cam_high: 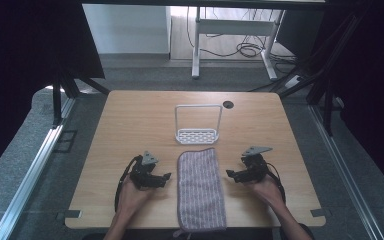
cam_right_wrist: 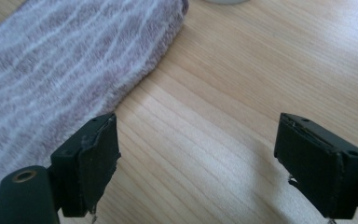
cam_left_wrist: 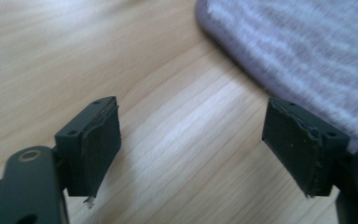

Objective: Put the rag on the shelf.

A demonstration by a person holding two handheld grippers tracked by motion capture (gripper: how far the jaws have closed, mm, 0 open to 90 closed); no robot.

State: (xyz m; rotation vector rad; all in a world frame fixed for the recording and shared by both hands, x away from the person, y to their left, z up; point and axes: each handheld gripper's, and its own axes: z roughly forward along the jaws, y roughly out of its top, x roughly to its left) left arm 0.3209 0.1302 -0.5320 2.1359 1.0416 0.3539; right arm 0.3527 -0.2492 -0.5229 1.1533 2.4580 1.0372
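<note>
A folded towel with purple and white stripes lies lengthwise at the table's front middle. My left gripper rests on the wood just left of it, jaws pointing at the towel's edge. In the left gripper view the gripper is open over bare wood, with the towel ahead to the right. My right gripper sits just right of the towel, pointing at it. In the right gripper view this gripper is open with nothing between its jaws, and the towel is ahead to the left.
A white wire rack with a perforated base stands upright behind the towel near the table's middle. A dark round hole sits in the tabletop behind it. The wooden table is bare on both sides.
</note>
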